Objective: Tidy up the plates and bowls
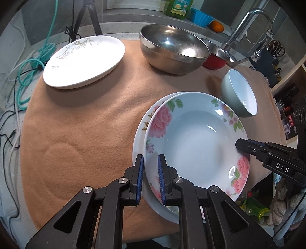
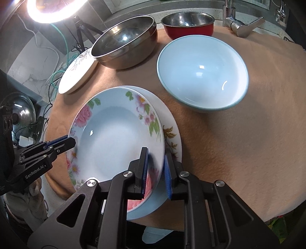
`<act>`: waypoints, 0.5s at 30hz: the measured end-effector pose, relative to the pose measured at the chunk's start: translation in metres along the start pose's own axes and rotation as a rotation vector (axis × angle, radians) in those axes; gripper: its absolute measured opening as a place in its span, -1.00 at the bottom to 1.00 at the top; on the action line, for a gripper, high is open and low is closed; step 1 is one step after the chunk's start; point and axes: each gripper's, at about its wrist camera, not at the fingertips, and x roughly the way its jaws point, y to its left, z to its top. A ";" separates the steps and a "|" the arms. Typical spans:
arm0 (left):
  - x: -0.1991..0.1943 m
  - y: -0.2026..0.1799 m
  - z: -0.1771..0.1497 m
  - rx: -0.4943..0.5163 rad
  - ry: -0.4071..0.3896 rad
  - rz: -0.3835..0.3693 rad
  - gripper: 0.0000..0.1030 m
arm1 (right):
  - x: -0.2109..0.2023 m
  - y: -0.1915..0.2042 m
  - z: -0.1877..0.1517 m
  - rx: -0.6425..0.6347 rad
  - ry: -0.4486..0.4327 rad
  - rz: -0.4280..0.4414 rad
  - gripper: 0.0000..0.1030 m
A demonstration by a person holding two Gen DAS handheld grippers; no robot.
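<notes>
Rose-patterned deep plate (image 1: 193, 145) sits on top of a wider white plate (image 1: 140, 134) near the front edge of the tan felt mat (image 1: 82, 122), and both grippers straddle its rim. The left gripper (image 1: 150, 178) pinches the rim at the plate's seven o'clock in the left wrist view, blue pads (image 1: 140, 179) on either side of the edge. The right gripper (image 2: 155, 172) straddles the opposite rim, at five o'clock in the right wrist view; its inner pad (image 2: 145, 172) lies against the plate's inside, while the outer pad (image 2: 168, 178) stands beside the rim with a slim gap showing, so it does not appear to press.

From the stacked plates outward, a pale green bowl (image 2: 202, 74) with a white inside stands at one o'clock in the right wrist view, near them but apart. A large steel bowl (image 1: 172, 49) stands at twelve o'clock in the left wrist view, with a red bowl (image 1: 216, 57) lined in steel just beside it to the right. A white plate with a grey leaf print (image 1: 84, 61) lies at ten o'clock, well apart from the stack. Beyond the mat, a chrome faucet (image 1: 246, 30) rises at two o'clock, and a green bottle (image 1: 177, 7), a blue tray (image 1: 201, 16) and an orange fruit (image 1: 216, 25) sit along the back ledge. Teal cable (image 1: 28, 74) trails at nine o'clock.
</notes>
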 end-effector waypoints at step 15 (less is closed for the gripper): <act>0.001 -0.004 -0.001 0.028 -0.006 0.028 -0.75 | 0.004 0.024 0.000 -0.157 -0.002 -0.143 -0.59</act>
